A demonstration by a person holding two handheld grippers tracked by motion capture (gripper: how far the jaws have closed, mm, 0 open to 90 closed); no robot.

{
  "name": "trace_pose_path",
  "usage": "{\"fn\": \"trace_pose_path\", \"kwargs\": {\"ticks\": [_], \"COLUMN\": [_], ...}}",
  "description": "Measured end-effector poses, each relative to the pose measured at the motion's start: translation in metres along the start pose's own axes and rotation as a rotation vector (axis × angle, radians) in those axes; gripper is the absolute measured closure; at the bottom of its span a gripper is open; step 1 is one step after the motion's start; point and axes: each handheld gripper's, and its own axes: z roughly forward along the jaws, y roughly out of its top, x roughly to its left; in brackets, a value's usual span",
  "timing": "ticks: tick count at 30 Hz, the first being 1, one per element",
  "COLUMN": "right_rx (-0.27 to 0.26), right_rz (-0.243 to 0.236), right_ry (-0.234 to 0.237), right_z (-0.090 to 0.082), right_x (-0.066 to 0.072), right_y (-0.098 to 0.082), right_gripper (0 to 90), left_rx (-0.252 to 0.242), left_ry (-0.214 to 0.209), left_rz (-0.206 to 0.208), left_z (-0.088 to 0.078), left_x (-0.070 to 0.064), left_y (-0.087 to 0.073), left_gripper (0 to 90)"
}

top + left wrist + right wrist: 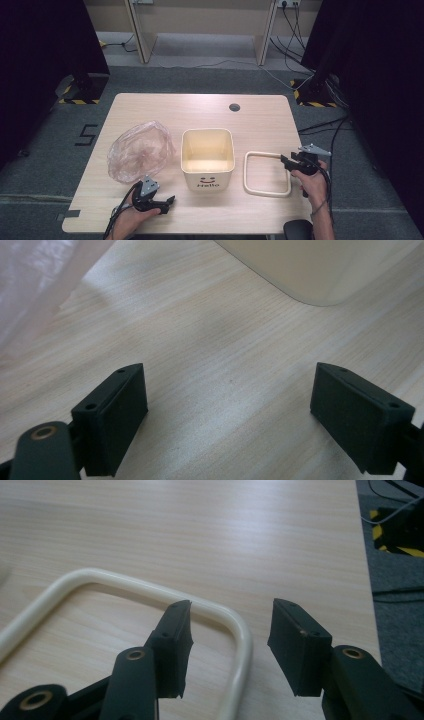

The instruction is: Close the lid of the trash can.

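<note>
A: Tongs first. Left tongs (167,201) rest near the tabletop (150,107) front edge, jaws spread wide, nothing between them. Right tongs (284,160) about half open, straddling the right rail of the cream rectangular ring (266,173), pads not yet pressing on it.

B: Step?

A: Looks like the grasp on the ring. It lies flat just right of the "Hello" bin (207,158); in the right gripper view one jaw sits inside the ring (150,589) corner, the other outside.

B: Next?

A: Probably squeeze down on the rail, then lift level. Farther left, crumpled clear plastic bag (140,150), untouched.
</note>
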Motion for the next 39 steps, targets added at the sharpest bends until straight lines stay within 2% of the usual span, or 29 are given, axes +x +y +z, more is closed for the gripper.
{"fn": "trace_pose_path", "kwargs": {"ticks": [4, 7, 9, 12, 13, 18, 20, 29, 35, 39], "right_rx": [0.032, 0.048, 0.066, 0.086, 0.093, 0.080, 0.071, 0.063, 0.059, 0.062], "right_rz": [0.024, 0.004, -0.041, -0.059, -0.046, -0.025, -0.051, -0.060, -0.063, -0.087], "right_ry": [-0.019, -0.019, -0.027, -0.030, -0.032, -0.028, -0.044, -0.032, -0.033, -0.044], "right_z": [0.007, 0.012, 0.015, 0.019, 0.019, 0.019, 0.020, 0.022, 0.023, 0.023], "right_x": [-0.001, 0.002, 0.003, 0.002, 0.002, 0.001, 0.004, 0.008, 0.011, 0.012], "right_y": [-0.004, -0.006, -0.007, -0.010, -0.012, -0.013, -0.014, -0.013, -0.013, -0.013], "right_gripper": [51.8, 53.0, 54.7, 57.0, 57.8, 60.9, 63.9, 75.2, 79.0, 79.6], "left_rx": [0.000, 0.000, 0.000, 0.000, 0.000, 0.000, 0.000, 0.000, 0.000, 0.000], "left_ry": [0.000, 0.000, 0.000, -0.001, -0.001, 0.000, 0.003, 0.003, 0.003, 0.003], "left_rz": [0.000, 0.000, 0.000, 0.000, 0.000, -0.001, -0.003, -0.003, -0.003, -0.003], "left_z": [0.000, 0.000, 0.000, 0.000, 0.000, 0.000, 0.000, 0.000, 0.000, 0.000], "left_x": [0.000, 0.000, 0.000, 0.000, 0.000, 0.000, 0.000, 0.000, 0.000, 0.000], "left_y": [0.000, 0.000, 0.000, 0.000, 0.000, 0.000, 0.000, 0.000, 0.000, 0.000], "left_gripper": [14.3, 14.3, 14.3, 14.3, 14.3, 14.3, 14.3, 14.3, 14.3, 14.3]}}
